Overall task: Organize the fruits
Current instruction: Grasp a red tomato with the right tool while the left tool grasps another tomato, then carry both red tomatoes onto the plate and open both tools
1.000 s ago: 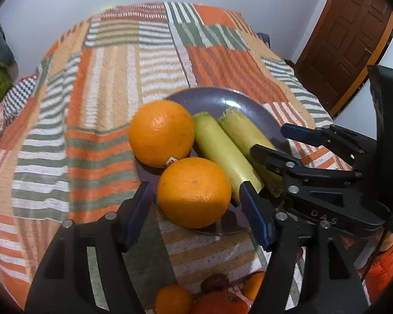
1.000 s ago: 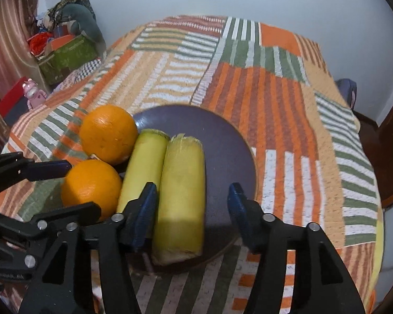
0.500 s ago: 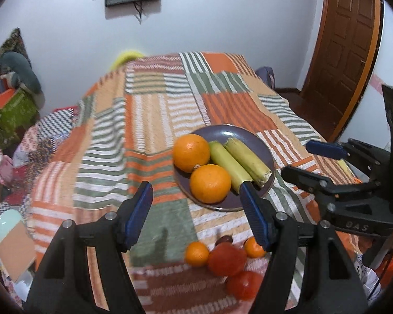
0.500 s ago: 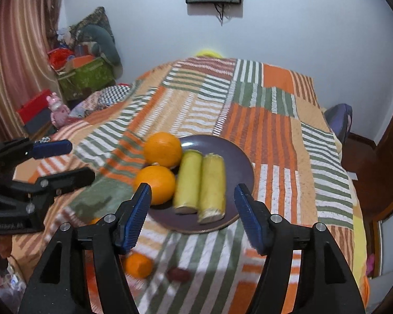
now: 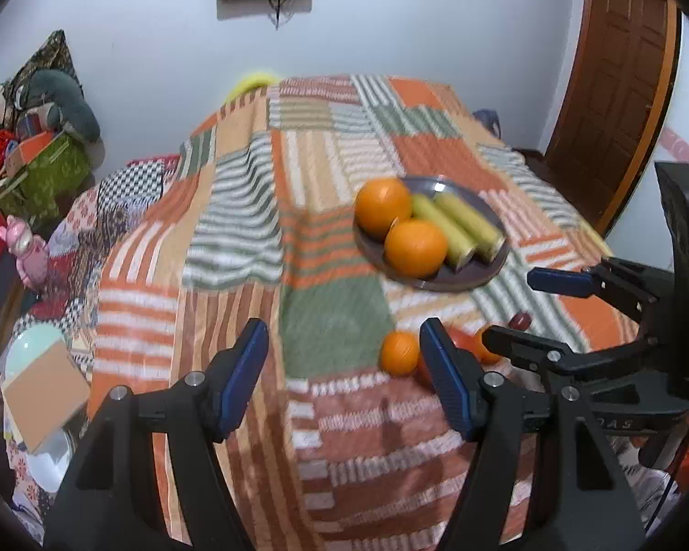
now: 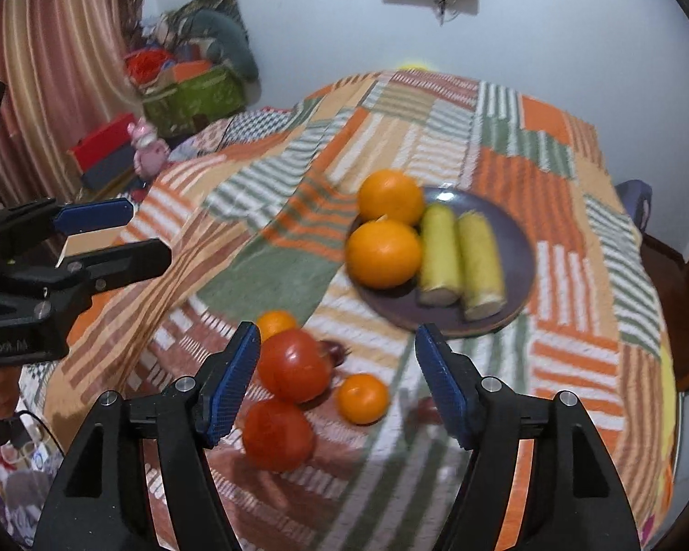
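A patchwork bedspread (image 6: 436, 124) of orange, green, tan and white striped squares carries a dark grey-purple round plate (image 6: 521, 248) with two bright orange oranges (image 6: 383, 252) and two pale yellow-green corn cobs (image 6: 480, 266); nearer lie two red tomatoes (image 6: 291, 365), two small orange tangerines (image 6: 362, 398), and both grippers' black fingers wear blue pads (image 6: 227, 383)

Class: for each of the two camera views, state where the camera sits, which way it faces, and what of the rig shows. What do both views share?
Left wrist: rides the left tongs, facing the striped patchwork blanket; right tongs at right.
Right wrist: rides the right tongs, facing two red tomatoes; left tongs at left.
Shared: the dark round plate with oranges and corn.
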Tool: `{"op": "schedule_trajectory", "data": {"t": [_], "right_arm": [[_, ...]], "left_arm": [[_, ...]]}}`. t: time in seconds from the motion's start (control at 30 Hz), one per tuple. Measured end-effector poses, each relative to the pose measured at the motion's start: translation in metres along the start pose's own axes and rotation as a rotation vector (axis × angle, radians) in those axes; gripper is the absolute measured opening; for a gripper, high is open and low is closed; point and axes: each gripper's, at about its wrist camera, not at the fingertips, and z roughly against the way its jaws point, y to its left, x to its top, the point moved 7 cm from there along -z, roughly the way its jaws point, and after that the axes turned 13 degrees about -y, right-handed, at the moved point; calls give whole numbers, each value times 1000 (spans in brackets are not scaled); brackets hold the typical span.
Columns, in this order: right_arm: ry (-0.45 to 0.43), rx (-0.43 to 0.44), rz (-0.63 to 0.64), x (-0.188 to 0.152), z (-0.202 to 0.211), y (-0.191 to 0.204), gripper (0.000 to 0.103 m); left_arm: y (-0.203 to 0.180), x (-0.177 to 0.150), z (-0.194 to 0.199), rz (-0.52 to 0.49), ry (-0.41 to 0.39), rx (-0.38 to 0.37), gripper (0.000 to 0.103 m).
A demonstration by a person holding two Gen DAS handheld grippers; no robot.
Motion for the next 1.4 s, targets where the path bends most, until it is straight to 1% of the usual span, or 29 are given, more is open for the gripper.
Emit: {"op": "schedule_trajectory", "data": {"t": [0.2, 0.3, 0.4, 0.47, 0.5, 0.6, 0.73, 0.87, 0.93, 1.03, 1.13, 1.27, 1.3, 1.4], "right_arm": [[90, 23, 9, -19, -35, 9, 67], [114, 30, 22, -26, -41, 15, 66], [130, 34, 46, -31, -46, 20, 60], [133, 57, 43, -32, -47, 22, 51], [135, 68, 39, -32, -48, 23, 48], [135, 78, 44, -31, -47, 25, 46], [118, 75, 22, -30, -39, 21, 46], [63, 55, -31, -19, -18, 4, 46], [35, 31, -45, -15, -5, -7, 46], [-2, -22, -51, -12, 17, -25, 46], [-20, -61, -68, -13, 35, -44, 46], [-24, -93, -94, -18, 48, -64, 46], [-23, -99, -102, -22, 51, -68, 46], [-21, -108, -116, -27, 56, -75, 46]], "left_arm": [[13, -31, -13, 42, 67, -7, 68], [13, -42, -18, 48, 87, -14, 68], [10, -49, -22, 41, 103, -18, 68], [9, -50, -23, 44, 107, -22, 68], [8, -52, -24, 52, 110, -28, 68], [4, -52, -25, 70, 119, -41, 68], [-6, -49, -21, 71, 122, -64, 68], [-22, -45, -18, 68, 128, -94, 68], [-35, -45, -18, 72, 138, -122, 68], [-54, -47, -22, 51, 151, -139, 68], [-71, -53, -30, 31, 174, -153, 68], [-85, -64, -47, -2, 207, -142, 68], [-87, -66, -54, -10, 213, -127, 68], [-88, -68, -67, -1, 221, -111, 66]]}}
